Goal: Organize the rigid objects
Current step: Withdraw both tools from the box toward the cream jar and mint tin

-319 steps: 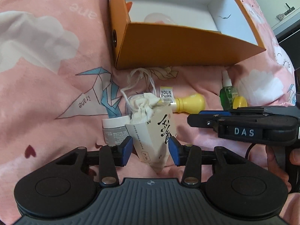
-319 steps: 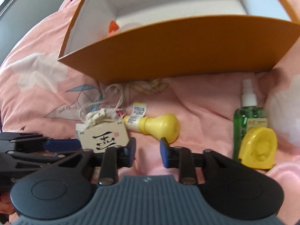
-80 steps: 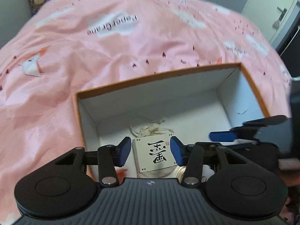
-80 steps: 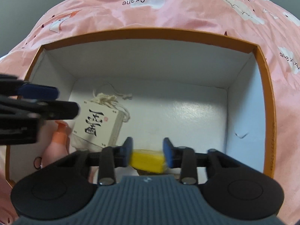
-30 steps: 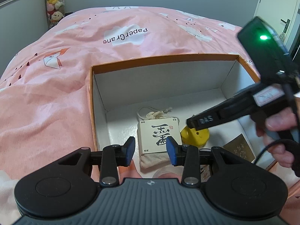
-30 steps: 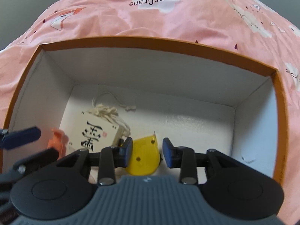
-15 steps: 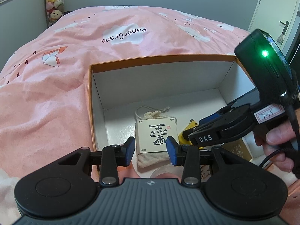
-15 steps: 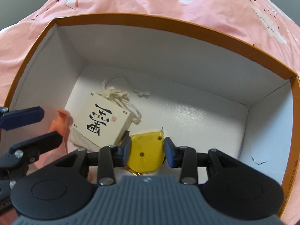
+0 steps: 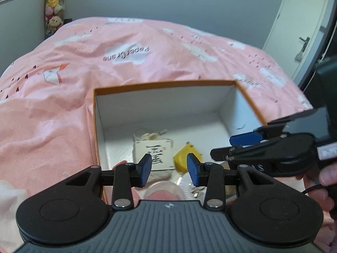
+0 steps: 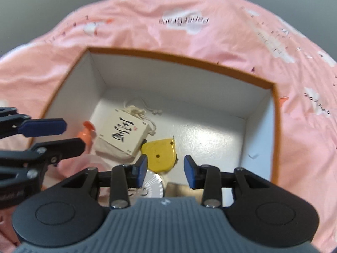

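An orange box [image 10: 277, 126] with white inside stands on the pink bed; it also shows in the left wrist view [image 9: 168, 83]. In it lie a cream block with black calligraphy on a cloth pouch [image 10: 124, 131] [image 9: 155, 150], a yellow tape measure [image 10: 161, 152] [image 9: 183, 159], an orange bottle [image 10: 85, 135] and a silver disc [image 10: 152, 186]. My right gripper [image 10: 165, 168] is open and empty above the tape measure. My left gripper [image 9: 169, 169] is open and empty over the box's near edge.
The pink bedspread [image 9: 126, 54] surrounds the box. A clear round lid [image 9: 162, 190] and a gold card [image 10: 179, 190] lie at the box's near side. A door [image 9: 303, 27] and grey wall stand behind the bed. Plush toys [image 9: 53, 6] hang at far left.
My right gripper has opened and let go of the yellow tape measure, which now lies on the box floor. Both grippers have lifted and drawn back from the box.
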### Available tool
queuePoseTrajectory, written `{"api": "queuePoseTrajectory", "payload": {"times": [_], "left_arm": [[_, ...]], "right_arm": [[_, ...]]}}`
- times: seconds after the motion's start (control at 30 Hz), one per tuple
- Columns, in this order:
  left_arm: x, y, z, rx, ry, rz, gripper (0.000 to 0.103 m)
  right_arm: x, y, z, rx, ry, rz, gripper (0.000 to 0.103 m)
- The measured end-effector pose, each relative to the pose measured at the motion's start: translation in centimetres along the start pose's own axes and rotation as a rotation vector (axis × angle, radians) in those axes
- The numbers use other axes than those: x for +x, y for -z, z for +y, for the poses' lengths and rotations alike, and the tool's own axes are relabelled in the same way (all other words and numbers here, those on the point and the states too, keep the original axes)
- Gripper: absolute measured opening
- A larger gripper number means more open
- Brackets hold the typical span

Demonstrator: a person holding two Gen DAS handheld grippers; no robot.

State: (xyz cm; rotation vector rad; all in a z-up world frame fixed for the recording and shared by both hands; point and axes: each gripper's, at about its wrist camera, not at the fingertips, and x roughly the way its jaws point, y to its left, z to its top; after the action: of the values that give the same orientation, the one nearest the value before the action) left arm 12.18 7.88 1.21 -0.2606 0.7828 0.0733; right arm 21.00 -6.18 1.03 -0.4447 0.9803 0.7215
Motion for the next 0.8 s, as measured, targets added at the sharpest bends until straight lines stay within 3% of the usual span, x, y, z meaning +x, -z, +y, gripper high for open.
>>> {"api": "queuePoseTrajectory", "payload": {"times": [0.07, 0.3, 0.5, 0.6, 0.8], "left_arm": [[-1.1, 0.2, -0.4, 0.012, 0.012, -0.022, 0.046], [-4.8, 1.4, -1.4, 0.065, 0.031, -0.079, 0.046], [-5.5, 2.8, 0.7, 0.004, 0.123, 0.044, 0.046], [-5.0, 4.1, 1.9, -0.045, 0.085, 0.103, 0.046], [-2.7, 7.5, 4.8, -0.13, 0.014, 0.264, 0.046]], "right_arm": [[-1.9, 0.9, 0.0, 0.029, -0.018, -0.041, 0.049], [-7.4, 4.6, 0.9, 0.119, -0.054, -0.156, 0.055], [-8.8, 8.0, 1.7, 0.201, -0.04, -0.209, 0.06], [-8.2, 9.8, 1.6, 0.253, -0.043, -0.192, 0.06], [-5.4, 12.2, 2.5, 0.266, -0.056, -0.068, 0.06]]}}
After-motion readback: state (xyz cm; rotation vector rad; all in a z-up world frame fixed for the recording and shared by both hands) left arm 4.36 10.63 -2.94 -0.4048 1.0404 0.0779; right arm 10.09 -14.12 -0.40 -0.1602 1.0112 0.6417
